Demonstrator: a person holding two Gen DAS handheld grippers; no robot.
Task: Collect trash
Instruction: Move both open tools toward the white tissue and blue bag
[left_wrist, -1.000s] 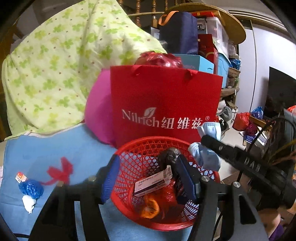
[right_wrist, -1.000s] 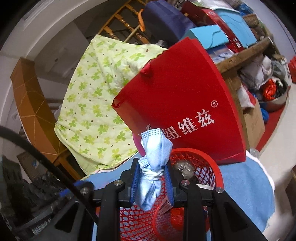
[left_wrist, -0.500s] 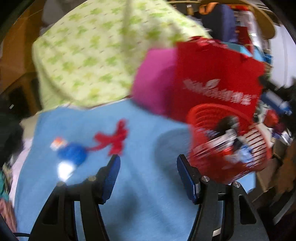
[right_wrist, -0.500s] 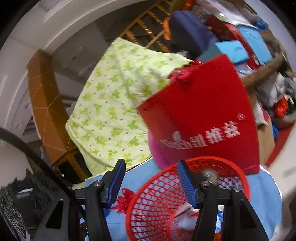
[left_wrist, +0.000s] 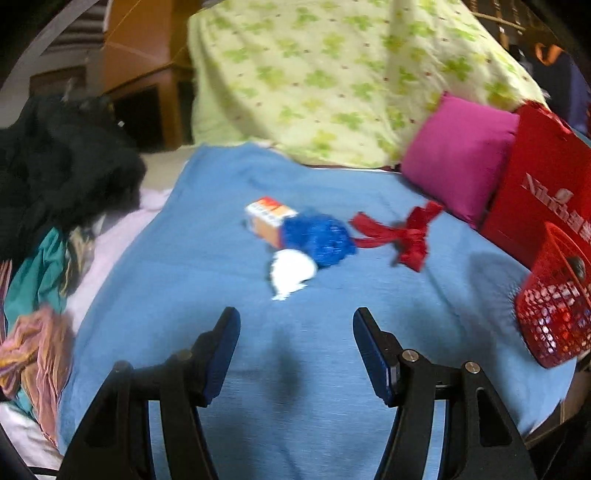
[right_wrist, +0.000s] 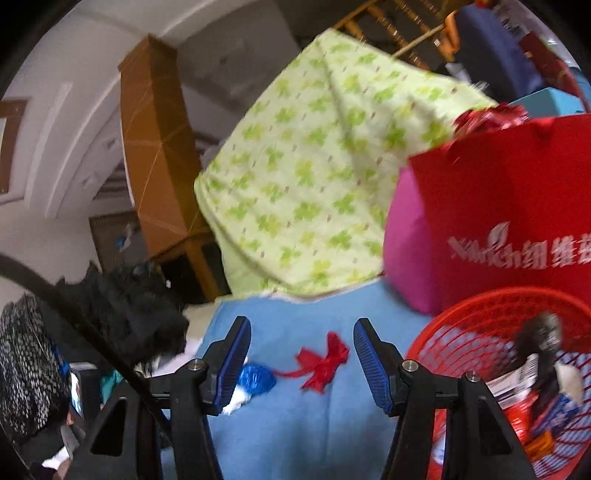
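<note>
On the blue cloth (left_wrist: 229, 266) lie a small box (left_wrist: 269, 218), blue wad (left_wrist: 321, 238) and red ribbon (left_wrist: 402, 232).

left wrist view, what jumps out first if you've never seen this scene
The small trash cluster mid-blanket: a crumpled blue plastic bag with an orange-and-white carton behind it and a white tissue wad in front. A red ribbon bow lies just to their right. At the right edge, the red mesh basket already holds litter.
</note>
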